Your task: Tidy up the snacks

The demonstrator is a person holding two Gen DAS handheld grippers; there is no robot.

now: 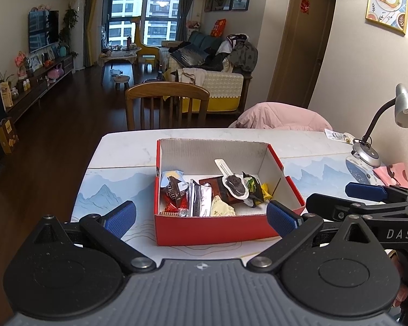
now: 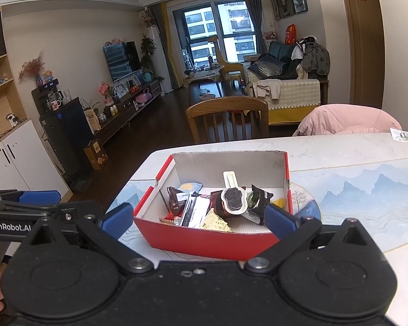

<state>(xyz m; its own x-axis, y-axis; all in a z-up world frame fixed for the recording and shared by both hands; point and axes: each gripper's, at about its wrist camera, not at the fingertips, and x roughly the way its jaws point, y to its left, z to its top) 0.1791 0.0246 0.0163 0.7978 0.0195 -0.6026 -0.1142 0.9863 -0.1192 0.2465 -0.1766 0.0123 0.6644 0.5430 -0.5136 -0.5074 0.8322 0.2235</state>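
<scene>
**K:** On the table [image 1: 117,146], centre: red box [image 1: 217,229] with all the snacks piled in its near half. Left tongs [image 1: 201,213] wide open, nothing held, hanging just short of the box's near wall.

**M:** What's in there, left to right?

**K:** Red-and-brown candy bag [image 1: 174,193] at the left wall, silver foil packet [image 1: 201,199] beside it, pale yellow wrapped piece [image 1: 221,209] at the front, then a brown wrapper with a cookie pop [image 1: 235,184] lying on top, white stick pointing to the back wall. Dark green-black packet [image 1: 254,188] and something yellow at the right; can't read that one, mostly buried.

**M:** Handling?

**K:** My guess: all light. Foil and film are slick and crumple, so pinch a crimped end seam, not the belly. The cookie pop looks brittle; take it by the stick.

**M:** Right side?

**K:** Right tongs [image 2: 200,218] also fully spread, empty, same standoff from the box [image 2: 204,240]. Box is thin card; it'll likely slide if nudged.
</scene>
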